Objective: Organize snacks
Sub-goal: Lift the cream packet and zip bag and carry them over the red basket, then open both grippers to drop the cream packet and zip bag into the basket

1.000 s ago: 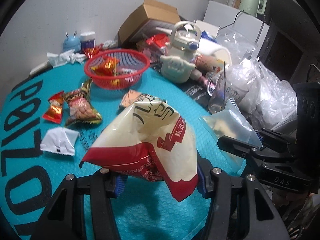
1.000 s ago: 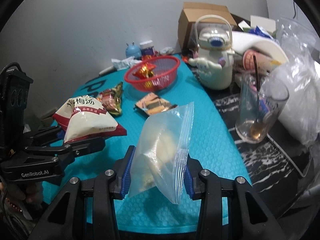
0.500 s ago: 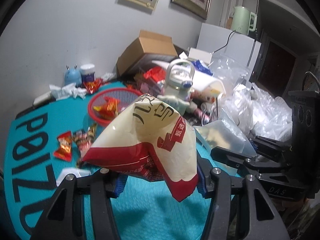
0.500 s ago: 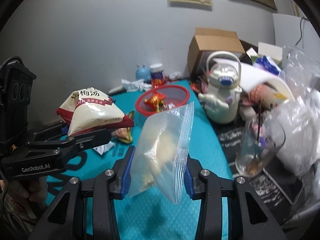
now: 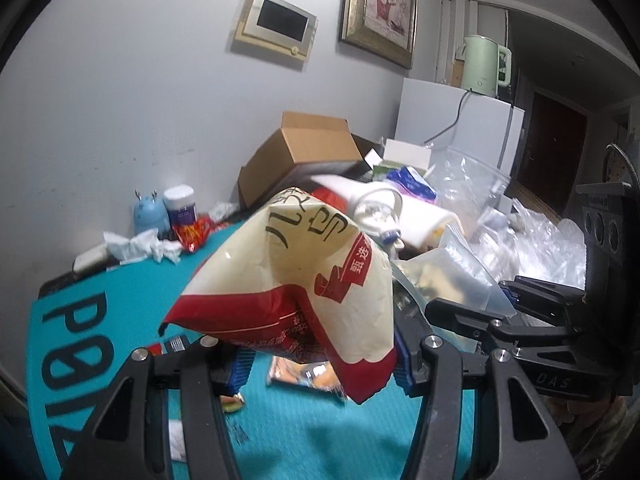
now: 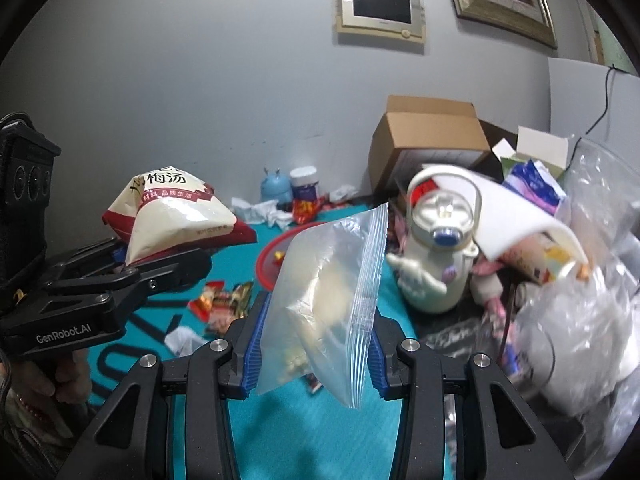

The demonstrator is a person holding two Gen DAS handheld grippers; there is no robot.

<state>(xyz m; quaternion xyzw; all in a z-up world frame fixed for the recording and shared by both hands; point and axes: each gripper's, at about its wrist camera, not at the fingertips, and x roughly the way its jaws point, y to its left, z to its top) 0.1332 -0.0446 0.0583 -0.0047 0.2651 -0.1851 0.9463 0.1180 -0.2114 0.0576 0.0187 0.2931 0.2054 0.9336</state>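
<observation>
Left gripper (image 5: 316,360) clamps the cream-and-red snack pouch (image 5: 296,280); right gripper (image 6: 312,344) clamps the clear zip bag (image 6: 324,300), long axis upright. Both are held above the teal mat (image 6: 320,432). Red basket (image 6: 268,260), holding wrapped candies, lies farther ahead, left of the zip bag; the right gripper looks nearer to it.

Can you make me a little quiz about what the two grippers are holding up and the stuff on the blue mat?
1. True or false: the left gripper is shut on the cream and red snack bag.
2. What does the right gripper hold? A) a glass B) the clear zip bag C) a tissue
3. Fill in: the red basket sits on the ____ mat.

Key
1. True
2. B
3. blue
</observation>
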